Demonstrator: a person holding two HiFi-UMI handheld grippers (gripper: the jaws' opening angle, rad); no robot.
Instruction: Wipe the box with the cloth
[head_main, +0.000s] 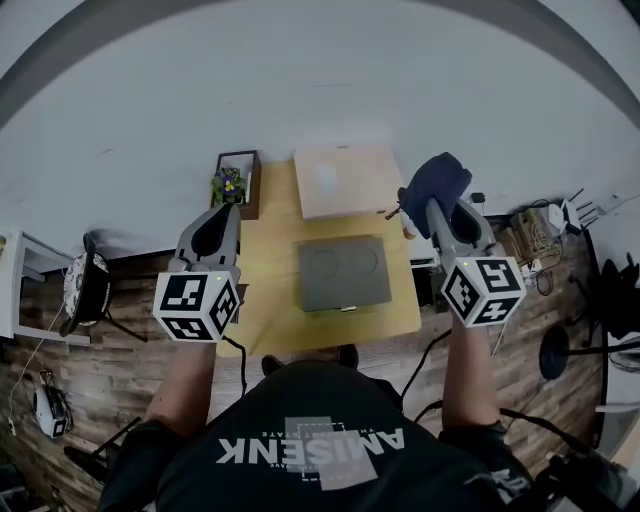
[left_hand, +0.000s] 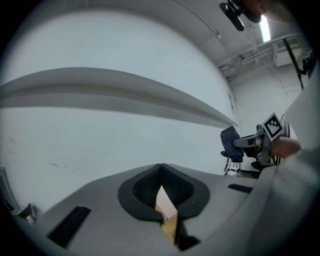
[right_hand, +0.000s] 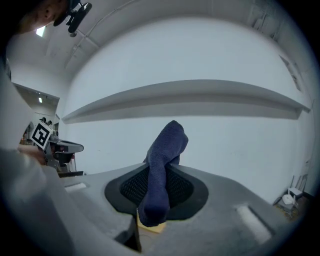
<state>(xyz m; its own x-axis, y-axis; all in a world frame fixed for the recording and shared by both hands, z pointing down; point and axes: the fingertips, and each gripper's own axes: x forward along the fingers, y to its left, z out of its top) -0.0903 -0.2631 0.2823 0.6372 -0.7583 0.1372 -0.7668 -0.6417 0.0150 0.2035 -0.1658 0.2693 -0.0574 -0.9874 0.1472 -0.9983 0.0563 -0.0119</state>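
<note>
wooden bench (head_main: 268, 292) is carrying the tan box (head_main: 347, 178) at its far end. left tool (head_main: 226, 212) is hanging pressed together, empty; right tool (head_main: 430, 205) is pinching the cloth (head_main: 440, 178) aloft, which probably needs lowering flat onto the lid.

In the head view the cloth (head_main: 438, 180) covers the right gripper (head_main: 432, 207) at its tips, and that gripper hides the upper right corner of the table (head_main: 270, 300). The person's torso (head_main: 320, 440) covers the table's near edge at lower centre. The clutter (head_main: 545, 225) at the right edge is too small to tell. In the left gripper view, a tan sliver (left_hand: 167, 215) at lower centre shows too little to name.
</note>
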